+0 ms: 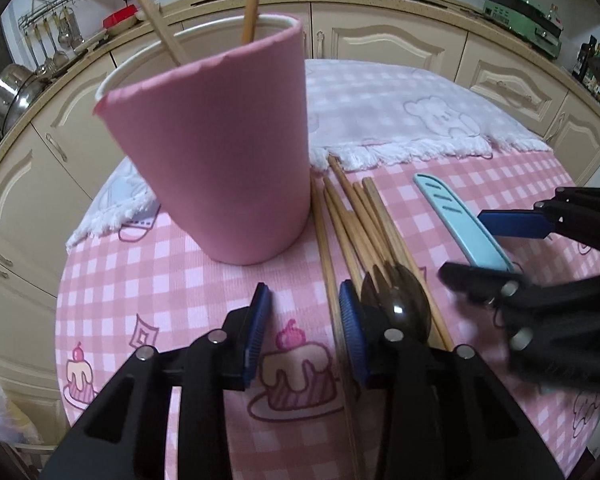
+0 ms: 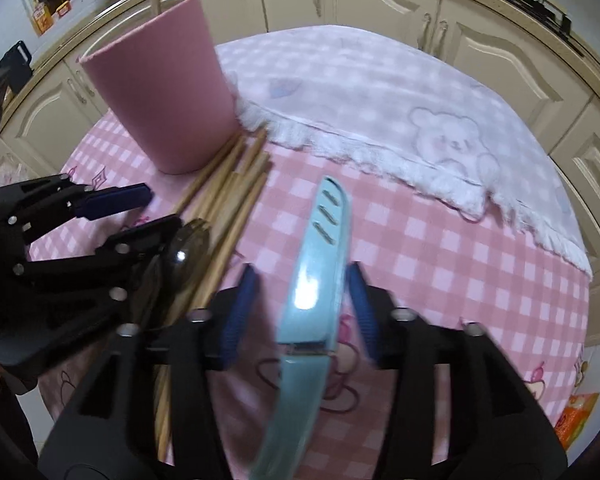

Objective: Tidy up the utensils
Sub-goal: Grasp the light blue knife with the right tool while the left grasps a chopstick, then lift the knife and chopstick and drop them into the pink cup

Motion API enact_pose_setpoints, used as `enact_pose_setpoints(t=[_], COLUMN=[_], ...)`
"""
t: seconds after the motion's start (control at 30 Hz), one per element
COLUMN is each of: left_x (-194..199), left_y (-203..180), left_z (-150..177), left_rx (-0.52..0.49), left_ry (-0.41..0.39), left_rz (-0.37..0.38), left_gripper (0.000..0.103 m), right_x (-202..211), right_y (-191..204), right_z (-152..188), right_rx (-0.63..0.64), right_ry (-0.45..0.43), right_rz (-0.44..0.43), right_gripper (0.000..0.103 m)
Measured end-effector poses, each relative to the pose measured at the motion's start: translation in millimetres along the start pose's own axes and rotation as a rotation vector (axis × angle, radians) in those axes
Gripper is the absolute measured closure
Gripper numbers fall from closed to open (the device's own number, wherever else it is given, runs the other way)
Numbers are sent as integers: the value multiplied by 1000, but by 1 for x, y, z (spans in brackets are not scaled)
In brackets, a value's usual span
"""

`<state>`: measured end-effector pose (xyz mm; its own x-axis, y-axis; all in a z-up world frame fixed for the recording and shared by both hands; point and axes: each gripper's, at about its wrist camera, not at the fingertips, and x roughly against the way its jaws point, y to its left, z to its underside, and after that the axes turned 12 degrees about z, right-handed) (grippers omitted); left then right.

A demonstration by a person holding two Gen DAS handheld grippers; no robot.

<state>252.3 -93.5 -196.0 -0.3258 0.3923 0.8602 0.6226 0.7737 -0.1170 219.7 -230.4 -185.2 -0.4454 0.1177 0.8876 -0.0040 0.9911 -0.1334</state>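
Note:
A pink cup point(image 1: 220, 152) point(image 2: 164, 92) stands on the pink checked tablecloth point(image 1: 160, 288) with two chopsticks point(image 1: 254, 0) upright in it. Several more wooden chopsticks point(image 1: 364, 220) point(image 2: 236, 200) lie beside its base, with a dark spoon and fork point(image 1: 396, 304) point(image 2: 184, 256) resting on them. My left gripper point(image 1: 306, 316) point(image 2: 162, 208) is open, and a single chopstick lies between its blue pads, close to the right one. My right gripper point(image 2: 302, 276) point(image 1: 464, 244) straddles a light blue sheathed knife point(image 2: 316, 272) point(image 1: 460, 224); a gap shows at the left pad, so it is open.
A white fringed towel with a bear print point(image 1: 400, 112) point(image 2: 380, 112) covers the far part of the round table. Cream kitchen cabinets point(image 1: 380, 36) ring the table behind it. An orange packet point(image 2: 576, 420) lies off the table's right edge.

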Motion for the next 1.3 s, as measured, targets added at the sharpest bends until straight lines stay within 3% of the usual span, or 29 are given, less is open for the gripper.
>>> enact_pose_setpoints(t=[0.1,0.13,0.17,0.23,0.47,0.7,0.9,1.3], left_x=[-4,-4,-4,-2,18,68,106,172], left_y=[-1,-1,-1,-7,-6,-9,-8,11], left_z=[-7,-8,-8,-4,17,36,38,7], left_rx=[-15,-16,-17,-35,23,50,68,101], left_ry=[9,11,11,7,-62,-258,-468,-785], left_rz=[11,22,39,33,68,136,145,107], left_gripper=[68,75,87,98,98,98,98,99], right_x=[-2,-1,0,3,21,59,83,124], right_y=[5,3,1,-7,-36,-53,-60,-61], right_z=[-1,2,4,10,29,41,36,-10], right_rx=[27,27,24,3,-85,-172,-236,-224], right_ry=[-32,-40,-44,-50,-124,-302,-447,-604], right_rz=[30,24,18,-31,-185,-311,-384,-412], right_gripper=[60,70,77,78,78,78,78,78])
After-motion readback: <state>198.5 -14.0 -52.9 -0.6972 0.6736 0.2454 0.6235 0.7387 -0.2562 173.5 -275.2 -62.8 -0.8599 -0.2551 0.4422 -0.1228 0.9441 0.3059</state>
